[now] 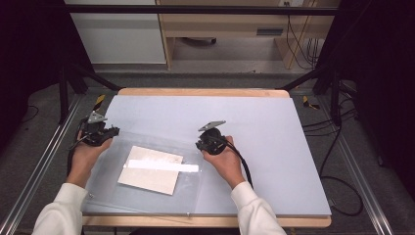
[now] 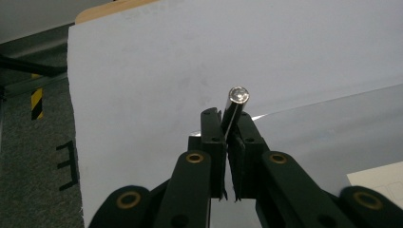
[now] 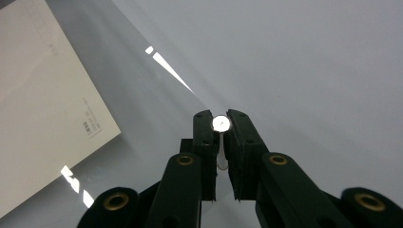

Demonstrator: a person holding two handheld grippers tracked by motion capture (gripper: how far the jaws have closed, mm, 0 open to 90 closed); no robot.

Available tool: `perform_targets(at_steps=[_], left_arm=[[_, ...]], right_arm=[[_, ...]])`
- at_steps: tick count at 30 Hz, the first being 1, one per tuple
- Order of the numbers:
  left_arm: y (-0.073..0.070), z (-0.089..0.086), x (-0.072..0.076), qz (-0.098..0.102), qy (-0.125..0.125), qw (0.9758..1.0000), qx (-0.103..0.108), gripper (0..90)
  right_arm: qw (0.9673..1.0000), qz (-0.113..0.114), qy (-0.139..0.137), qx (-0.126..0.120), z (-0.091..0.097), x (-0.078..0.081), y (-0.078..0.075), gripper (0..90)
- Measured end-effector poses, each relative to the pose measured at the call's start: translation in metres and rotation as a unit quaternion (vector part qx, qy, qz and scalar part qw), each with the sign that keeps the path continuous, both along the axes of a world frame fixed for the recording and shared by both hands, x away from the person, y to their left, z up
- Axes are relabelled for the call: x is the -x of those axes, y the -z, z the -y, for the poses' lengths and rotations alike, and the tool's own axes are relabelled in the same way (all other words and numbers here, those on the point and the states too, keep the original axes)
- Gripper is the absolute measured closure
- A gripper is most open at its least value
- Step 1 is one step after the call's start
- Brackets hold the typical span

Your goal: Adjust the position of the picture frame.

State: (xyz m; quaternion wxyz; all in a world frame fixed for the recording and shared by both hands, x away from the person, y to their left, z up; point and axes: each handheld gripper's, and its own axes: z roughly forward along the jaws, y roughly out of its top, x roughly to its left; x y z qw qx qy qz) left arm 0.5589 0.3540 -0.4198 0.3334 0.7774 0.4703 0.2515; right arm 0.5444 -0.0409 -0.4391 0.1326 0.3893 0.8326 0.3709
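1. Sleeved forearms enter at the 6 o'clock edge of the high view, one hand on each gripper.
2. Left gripper (image 1: 103,133), at 9 o'clock, has its jaws clamped on a metal pin (image 2: 236,102) at the clear acrylic sheet's (image 1: 147,196) far-left corner.
3. Right gripper (image 1: 209,142), near centre, pinches a second pin (image 3: 221,124) at the sheet's far-right corner.
4. White paper (image 1: 149,169) lies under the sheet, between the grippers.
5. Sheet rests on the grey table (image 1: 274,147), toward 7 o'clock.
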Motion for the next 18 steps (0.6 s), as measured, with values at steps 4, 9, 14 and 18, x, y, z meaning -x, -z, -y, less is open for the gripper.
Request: perform_targets(at_steps=[4,9,14,18], left_arm=[[-0.012,0.000,0.005,0.007,0.006,0.9999,0.008,84.3],[-0.020,0.001,0.009,0.009,0.013,0.9999,0.006,84.1],[-0.032,0.009,0.013,0.016,0.018,0.9997,0.010,84.0],[-0.039,0.018,0.015,0.019,0.026,0.9994,0.012,84.0]], right_arm=[[1.0000,0.003,-0.003,-0.001,0.002,0.002,-0.006,82.4],[1.0000,0.007,0.002,-0.002,0.005,0.004,-0.015,82.3],[0.9999,0.013,0.005,0.000,0.012,0.007,-0.027,82.3],[0.9998,0.014,0.012,-0.002,0.022,0.009,-0.039,82.0]])
